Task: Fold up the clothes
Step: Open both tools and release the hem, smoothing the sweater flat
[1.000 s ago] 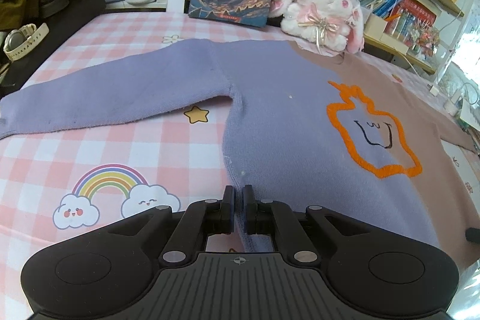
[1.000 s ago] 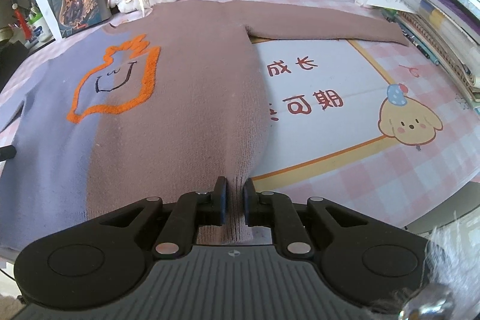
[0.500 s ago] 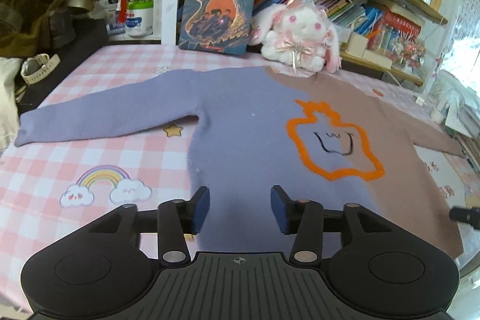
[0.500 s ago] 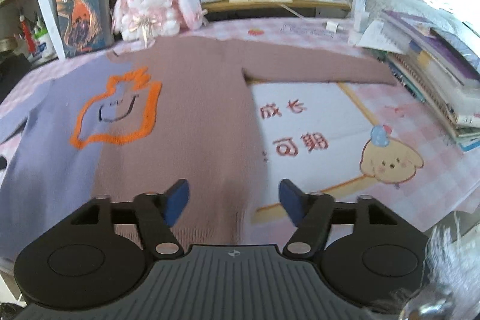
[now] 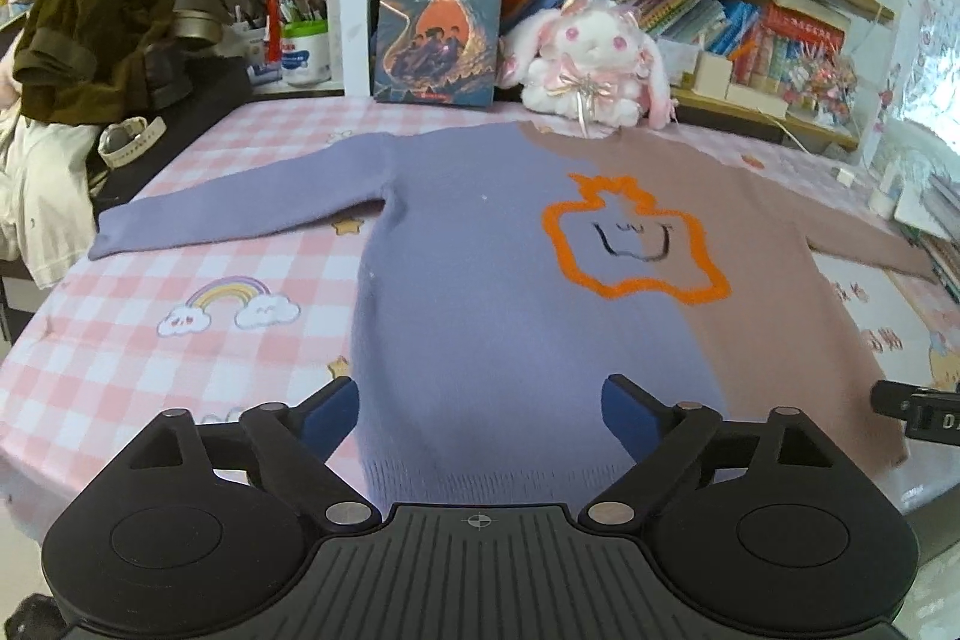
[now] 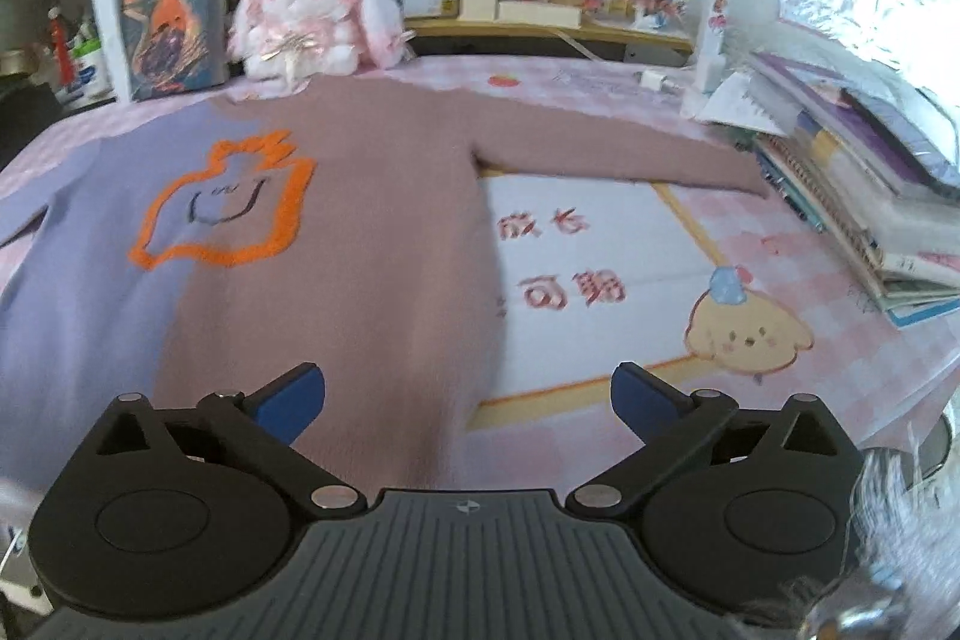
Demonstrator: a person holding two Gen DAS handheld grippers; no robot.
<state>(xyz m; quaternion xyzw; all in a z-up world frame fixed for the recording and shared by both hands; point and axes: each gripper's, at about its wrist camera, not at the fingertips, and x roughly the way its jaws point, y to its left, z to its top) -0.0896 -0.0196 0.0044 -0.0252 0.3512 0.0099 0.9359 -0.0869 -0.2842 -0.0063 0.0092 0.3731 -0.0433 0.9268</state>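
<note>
A sweater (image 5: 480, 292), half purple and half dusty pink with an orange outlined face, lies flat and face up on the pink checked table, both sleeves spread out. It also shows in the right wrist view (image 6: 360, 232). My left gripper (image 5: 480, 412) is open and empty, raised above the purple hem. My right gripper (image 6: 468, 397) is open and empty, raised above the pink hem; its tip shows in the left wrist view (image 5: 912, 409).
A plush bunny (image 5: 591, 67) and an upright book (image 5: 441, 25) stand behind the collar. A stack of books and notebooks (image 6: 870, 196) lies at the right edge. Dark clothes (image 5: 90, 40) and a watch (image 5: 129, 142) sit at the left. Shelves line the back.
Both grippers were shut on the sweater's hem one second ago. They have opened, let go of it and pulled back and up. The sweater lies flat.
</note>
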